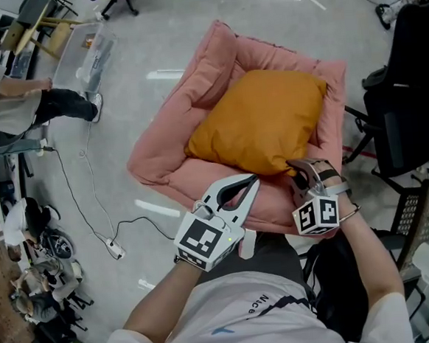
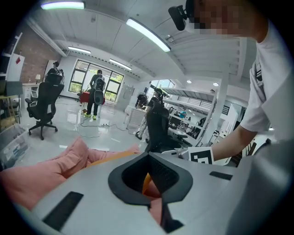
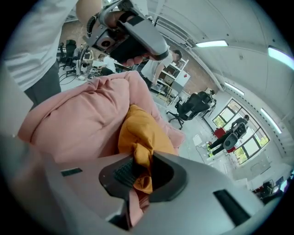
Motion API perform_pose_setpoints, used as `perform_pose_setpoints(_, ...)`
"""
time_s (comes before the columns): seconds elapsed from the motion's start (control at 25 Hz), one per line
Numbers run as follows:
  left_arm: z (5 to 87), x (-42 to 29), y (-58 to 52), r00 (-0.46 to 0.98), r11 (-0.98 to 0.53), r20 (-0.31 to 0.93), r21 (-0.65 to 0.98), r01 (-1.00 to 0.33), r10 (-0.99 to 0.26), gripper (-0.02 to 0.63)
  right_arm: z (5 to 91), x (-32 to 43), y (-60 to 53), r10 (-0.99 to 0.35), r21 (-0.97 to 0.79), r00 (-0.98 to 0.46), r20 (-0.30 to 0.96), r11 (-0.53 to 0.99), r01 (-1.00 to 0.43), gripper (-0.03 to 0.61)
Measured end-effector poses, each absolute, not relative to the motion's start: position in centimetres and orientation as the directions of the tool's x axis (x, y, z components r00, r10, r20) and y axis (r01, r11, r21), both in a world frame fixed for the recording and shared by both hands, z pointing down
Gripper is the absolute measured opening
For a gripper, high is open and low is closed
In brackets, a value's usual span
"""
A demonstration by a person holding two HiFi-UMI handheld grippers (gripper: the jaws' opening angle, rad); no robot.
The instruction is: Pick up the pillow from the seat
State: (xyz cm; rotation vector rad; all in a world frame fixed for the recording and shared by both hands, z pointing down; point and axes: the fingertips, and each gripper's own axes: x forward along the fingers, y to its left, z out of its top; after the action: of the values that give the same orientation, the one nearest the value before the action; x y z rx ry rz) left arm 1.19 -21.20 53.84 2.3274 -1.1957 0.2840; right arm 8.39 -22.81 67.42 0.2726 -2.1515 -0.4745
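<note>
An orange pillow lies in the hollow of a pink padded seat on the floor. My right gripper is at the pillow's near right corner. In the right gripper view a bunched fold of the orange pillow is pinched between its jaws, above the pink seat. My left gripper hovers over the seat's front rim, just left of that corner, jaws shut with the tips together. In the left gripper view only slivers of pillow and seat show through the jaw loop.
A black office chair stands close on the right of the seat. A clear plastic bin and a seated person are at the far left. A cable with a plug trails over the floor on the left.
</note>
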Motion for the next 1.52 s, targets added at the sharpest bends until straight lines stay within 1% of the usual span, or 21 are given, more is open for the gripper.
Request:
perform_pose_setpoints(0.24,51.5,0.6,-21.3,0.582,-0.494,0.369,0.311,-0.812,-0.724,0.011,63.2,7.5,-25.1,-0.417,0.448,-0.592,0.690,0.888,-0.103,0.040)
perform_pose_setpoints(0.44,48.8,-0.2,-21.9,0.571,-0.494,0.322,0.293,-0.819,-0.755,0.011,58.6,6.7,-27.7,-0.462,0.449,-0.610,0.644,0.874,-0.188,0.038)
perform_pose_setpoints(0.6,46.2,-0.8,-22.4,0.566,-0.496,0.262,0.289,-0.819,-0.781,0.011,53.9,5.6,-29.6,-0.504,0.460,-0.628,0.593,0.852,-0.249,0.037)
perform_pose_setpoints(0.88,40.0,-1.3,-23.6,0.570,-0.527,0.154,0.247,-0.813,-0.807,0.011,47.3,4.4,-30.3,-0.534,0.471,-0.636,0.557,0.834,-0.287,0.037)
perform_pose_setpoints(1.04,37.0,-2.2,-23.9,0.563,-0.522,0.129,0.253,-0.815,-0.816,0.011,43.9,4.1,-30.0,-0.550,0.471,-0.635,0.542,0.825,-0.312,0.037)
perform_pose_setpoints(1.2,34.1,-2.5,-24.2,0.566,-0.531,0.109,0.243,-0.812,-0.817,0.011,38.9,4.2,-30.2,-0.589,0.480,-0.642,0.491,0.798,-0.366,0.035)
perform_pose_setpoints(1.52,27.4,-2.5,-25.0,0.592,-0.577,0.023,0.192,-0.794,-0.806,0.011,31.2,4.0,-30.8,-0.648,0.528,-0.636,0.419,0.744,-0.410,0.035)
